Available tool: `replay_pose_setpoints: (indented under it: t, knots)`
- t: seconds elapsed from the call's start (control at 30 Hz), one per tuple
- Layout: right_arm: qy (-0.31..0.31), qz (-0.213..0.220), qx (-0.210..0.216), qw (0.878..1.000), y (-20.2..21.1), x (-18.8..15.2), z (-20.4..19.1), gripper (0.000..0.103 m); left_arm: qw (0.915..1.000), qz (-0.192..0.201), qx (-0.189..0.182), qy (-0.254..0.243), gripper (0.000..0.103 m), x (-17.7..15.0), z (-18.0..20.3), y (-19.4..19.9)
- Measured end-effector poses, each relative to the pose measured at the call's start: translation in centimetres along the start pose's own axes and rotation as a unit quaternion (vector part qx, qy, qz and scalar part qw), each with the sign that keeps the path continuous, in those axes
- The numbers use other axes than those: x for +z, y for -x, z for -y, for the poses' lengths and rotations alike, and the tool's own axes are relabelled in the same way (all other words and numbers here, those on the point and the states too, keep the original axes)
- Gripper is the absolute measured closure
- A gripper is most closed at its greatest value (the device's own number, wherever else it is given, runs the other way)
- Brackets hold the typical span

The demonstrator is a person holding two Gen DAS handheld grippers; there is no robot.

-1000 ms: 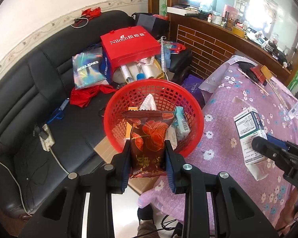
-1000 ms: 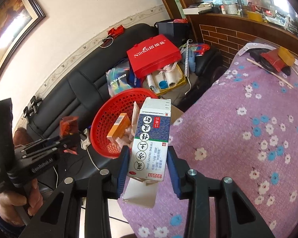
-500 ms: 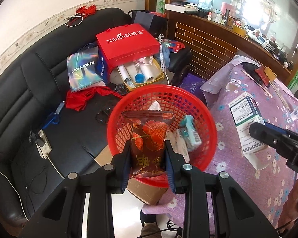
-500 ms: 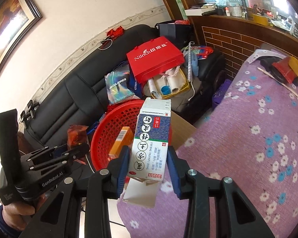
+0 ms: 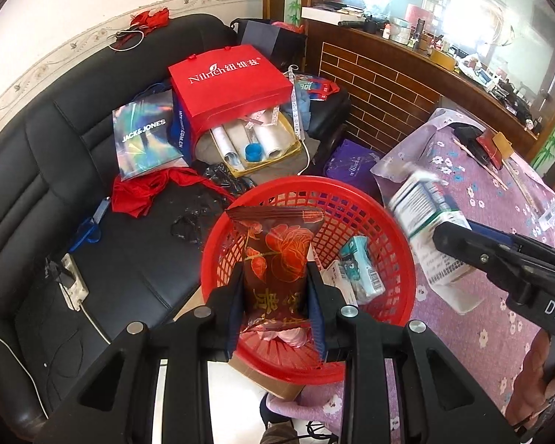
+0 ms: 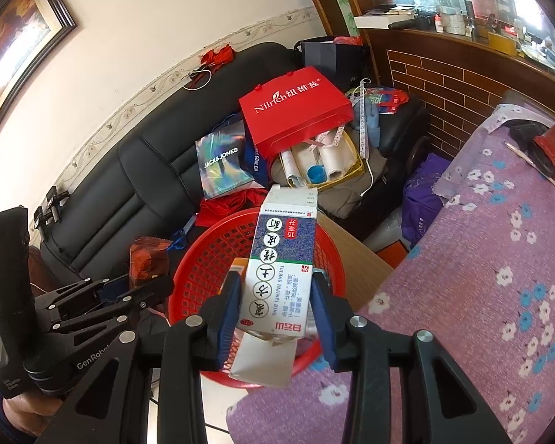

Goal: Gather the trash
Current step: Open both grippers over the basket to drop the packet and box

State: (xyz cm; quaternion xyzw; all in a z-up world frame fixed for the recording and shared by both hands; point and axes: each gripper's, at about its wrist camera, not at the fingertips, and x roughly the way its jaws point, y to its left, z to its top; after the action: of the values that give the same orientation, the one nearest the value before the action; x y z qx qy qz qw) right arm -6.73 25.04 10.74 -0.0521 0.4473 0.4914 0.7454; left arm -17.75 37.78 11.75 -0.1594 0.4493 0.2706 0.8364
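Now both grippers sit farther over the round red mesh basket than a second ago: the left gripper clamps a dark red foil snack packet, the right gripper clamps a blue-and-white cardboard medicine box above the basket's rim beside the purple flowered tablecloth's edge.

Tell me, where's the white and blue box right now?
The white and blue box is clamped in the right gripper, hanging over the red basket beside the purple flowered table.
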Motion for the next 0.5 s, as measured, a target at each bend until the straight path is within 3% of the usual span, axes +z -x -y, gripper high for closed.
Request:
replay_pose_setpoints:
  t: [0.3,0.37,0.4,0.43,0.5]
  knots:
    - [0.001,-0.017,-0.018,1.0,-2.9,0.7,0.1,0.062,0.9998,-0.011,-0.014,-0.006,0.073,0.7,0.3,-2.2]
    - [-0.015,-0.02,-0.011,1.0,-3.2,0.8,0.7,0.062,0.9998,-0.018,-0.013,-0.003,0.062,0.7,0.1,-2.8]
    - [-0.022,-0.012,-0.007,1.0,-2.8,0.8,0.9,0.062,0.9998,-0.02,-0.01,-0.002,0.044,0.6,0.1,-2.9]
    - [-0.022,-0.007,-0.01,1.0,-2.5,0.8,0.9,0.062,0.9998,-0.019,-0.005,0.001,0.033,0.5,0.0,-2.9]
    - [-0.015,0.0,-0.026,1.0,-1.8,0.6,0.8,0.062,0.9999,-0.012,-0.003,0.003,0.033,0.4,-0.1,-2.7]
